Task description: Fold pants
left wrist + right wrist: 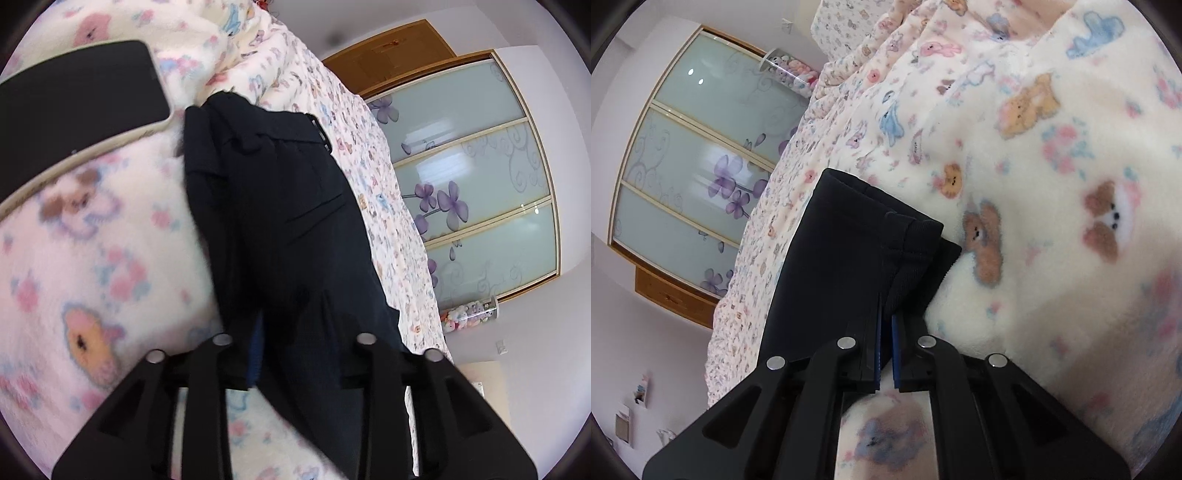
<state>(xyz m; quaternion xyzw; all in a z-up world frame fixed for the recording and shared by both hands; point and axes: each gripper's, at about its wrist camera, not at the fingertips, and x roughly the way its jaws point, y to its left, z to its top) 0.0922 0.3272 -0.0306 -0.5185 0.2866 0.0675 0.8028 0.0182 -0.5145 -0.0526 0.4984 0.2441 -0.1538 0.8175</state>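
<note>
Dark navy pants [280, 206] lie along a fleece bear-print blanket [103, 266] on a bed. In the left wrist view the waistband end with a belt loop is far away, and my left gripper [295, 354] holds cloth between its fingers, the pads mostly hidden by fabric. In the right wrist view the pants [834, 258] show their cuffs stacked at the far end. My right gripper [885, 350] is shut on the pants near the ribbed cuff, its blue pads nearly touching.
A black phone [74, 107] in a pale case lies on the blanket at the left. A floral sheet [388, 206] covers the bed edge. Frosted wardrobe doors with purple flowers [480, 184] and a jar of plush toys [469, 314] stand beyond.
</note>
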